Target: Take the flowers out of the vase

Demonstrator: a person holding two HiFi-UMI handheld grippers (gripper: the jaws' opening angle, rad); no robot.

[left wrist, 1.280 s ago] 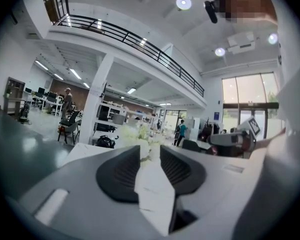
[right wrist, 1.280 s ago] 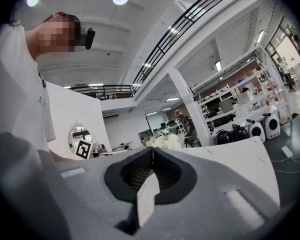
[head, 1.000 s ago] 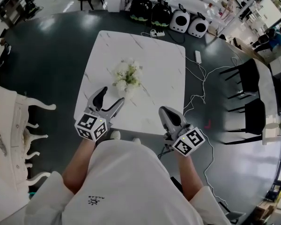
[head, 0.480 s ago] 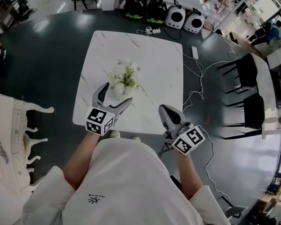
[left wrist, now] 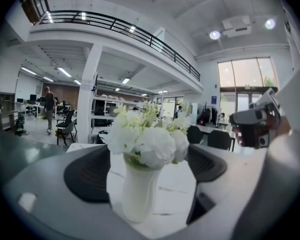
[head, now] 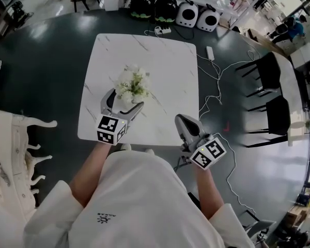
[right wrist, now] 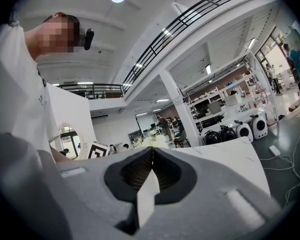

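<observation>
A bunch of white flowers [head: 132, 84] stands in a white vase [left wrist: 139, 194] on the white marble table [head: 165, 66]. From the head view the blooms hide most of the vase. My left gripper [head: 122, 106] is open, one jaw on each side of the vase, and its pads [left wrist: 87, 174] are clear of it. In the left gripper view the flowers [left wrist: 147, 136] rise just above the jaws. My right gripper [head: 188, 130] is shut with nothing in it and hovers at the table's near right edge, apart from the vase. The right gripper view shows its tips meeting [right wrist: 151, 156].
Black chairs [head: 266, 76] stand to the right on the dark floor, with white cables [head: 217, 87] and a power strip [head: 210, 52] beside the table. Black and white machines [head: 196, 17] line the far side. White ornate furniture [head: 10, 149] is at the left.
My left gripper has moved forward to the vase and its jaws have spread wider, now flanking it. The right gripper has stayed where it was.
</observation>
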